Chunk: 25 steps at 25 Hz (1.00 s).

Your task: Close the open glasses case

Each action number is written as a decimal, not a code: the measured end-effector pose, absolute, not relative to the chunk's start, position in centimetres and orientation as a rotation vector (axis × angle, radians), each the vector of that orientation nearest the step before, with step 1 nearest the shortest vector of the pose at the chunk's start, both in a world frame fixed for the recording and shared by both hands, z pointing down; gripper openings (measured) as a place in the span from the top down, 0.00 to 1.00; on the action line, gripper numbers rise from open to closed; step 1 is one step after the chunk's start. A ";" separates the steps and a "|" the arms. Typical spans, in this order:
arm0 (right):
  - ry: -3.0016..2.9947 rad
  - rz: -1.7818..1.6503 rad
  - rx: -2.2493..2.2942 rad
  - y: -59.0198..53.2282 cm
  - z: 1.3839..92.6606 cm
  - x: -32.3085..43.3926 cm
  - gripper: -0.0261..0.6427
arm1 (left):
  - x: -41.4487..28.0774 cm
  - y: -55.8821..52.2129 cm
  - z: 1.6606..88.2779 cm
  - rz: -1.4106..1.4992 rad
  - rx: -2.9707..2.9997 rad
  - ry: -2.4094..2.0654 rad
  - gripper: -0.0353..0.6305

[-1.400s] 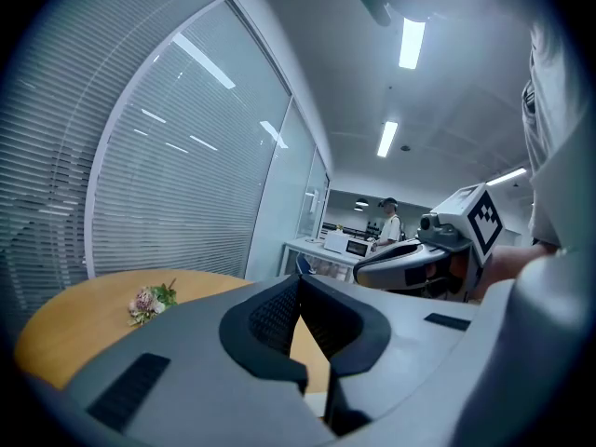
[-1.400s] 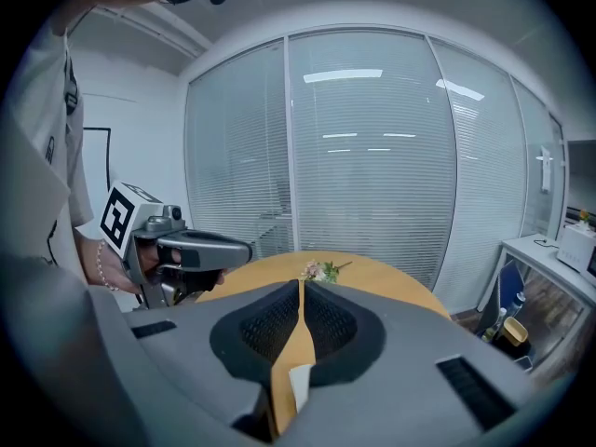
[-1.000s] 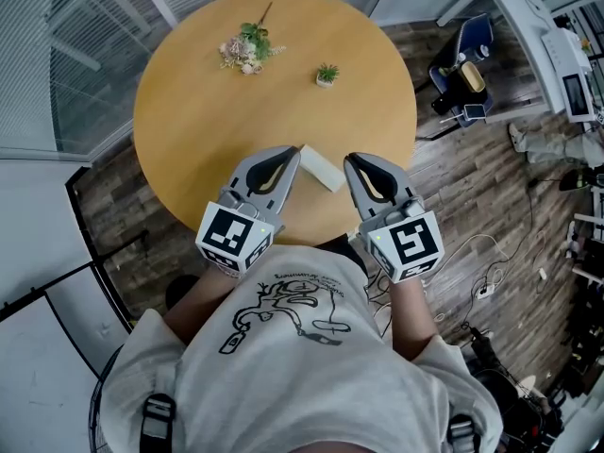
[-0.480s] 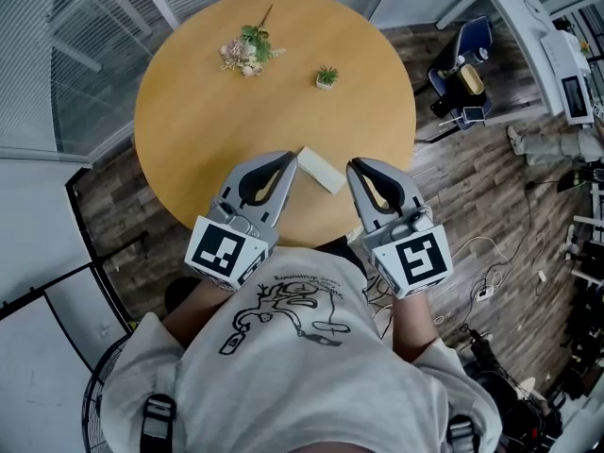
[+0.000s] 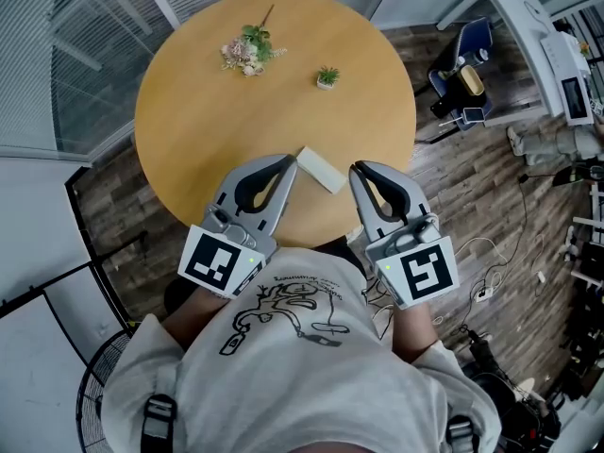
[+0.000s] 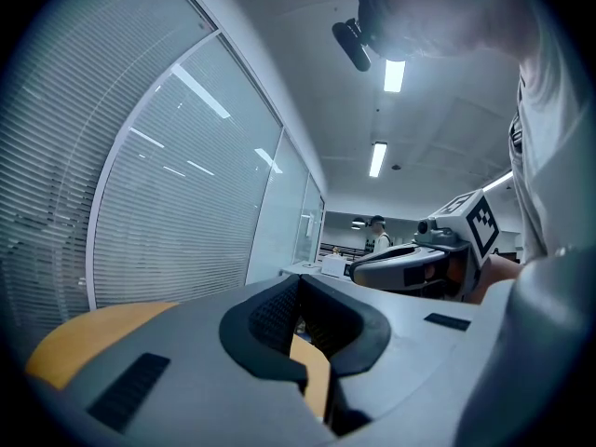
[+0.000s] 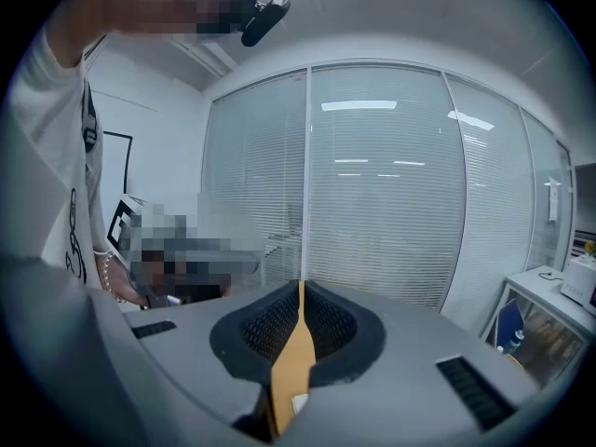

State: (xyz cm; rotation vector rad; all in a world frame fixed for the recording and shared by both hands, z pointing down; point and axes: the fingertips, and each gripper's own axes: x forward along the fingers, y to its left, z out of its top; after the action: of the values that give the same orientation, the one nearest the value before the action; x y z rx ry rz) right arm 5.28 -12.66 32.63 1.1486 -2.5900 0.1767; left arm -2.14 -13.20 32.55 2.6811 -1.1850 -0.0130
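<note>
Near table (image 5: 189, 111) edge, glasses case (image 5: 321, 169), long axis upper-left to lower-right, left claw (image 5: 288, 161), right claw (image 5: 357, 170) both pressed together, empty.

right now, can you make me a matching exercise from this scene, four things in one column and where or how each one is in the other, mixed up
Things:
1. flower sprig
2. small potted plant
3. white case
4. right gripper

Places or states:
a. by the near edge of the table
b. far left part of the table
c. fingers shut, nothing between them
d. far side, right of the sprig

Pairs: 1-b, 2-d, 3-a, 4-c
</note>
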 end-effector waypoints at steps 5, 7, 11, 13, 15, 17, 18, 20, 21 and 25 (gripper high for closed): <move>-2.568 0.185 1.162 -12.5 32.3 5.5 0.92 | -2.2 -13.0 32.0 -0.015 2.687 -1.190 0.92; -2.573 0.181 1.163 -12.4 32.1 5.4 0.92 | -2.3 -12.8 32.0 -0.017 2.687 -1.190 0.92; -2.561 0.176 1.144 -12.0 32.5 5.5 0.92 | -2.3 -12.7 32.0 -0.016 2.684 -1.189 0.92; -2.564 0.176 1.145 -12.1 32.5 5.7 0.92 | -2.2 -12.8 32.1 -0.015 2.681 -1.190 0.92; -2.591 0.173 1.156 -12.4 32.0 5.5 0.92 | -2.1 -12.9 32.1 -0.015 2.681 -1.189 0.92; -2.607 0.174 1.156 -12.4 31.8 5.3 0.92 | -2.1 -12.9 32.1 -0.017 2.679 -1.186 0.92; -2.610 0.174 1.155 -12.4 31.8 5.3 0.92 | -2.1 -12.9 32.1 -0.018 2.678 -1.185 0.92; -2.616 0.179 1.157 -12.6 31.6 5.2 0.92 | -2.1 -13.0 32.1 -0.019 2.675 -1.183 0.92; -2.618 0.182 1.158 -12.6 31.6 5.2 0.92 | -2.1 -13.0 32.1 -0.019 2.675 -1.183 0.92; -2.619 0.180 1.156 -12.6 31.5 5.3 0.92 | -2.0 -13.0 32.1 -0.016 2.674 -1.185 0.92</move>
State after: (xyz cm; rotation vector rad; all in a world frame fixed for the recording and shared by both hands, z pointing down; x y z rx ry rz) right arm 5.34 -12.55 31.52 1.1559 -2.6185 0.1803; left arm -2.02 -13.01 32.07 2.6737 -1.1850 -0.0162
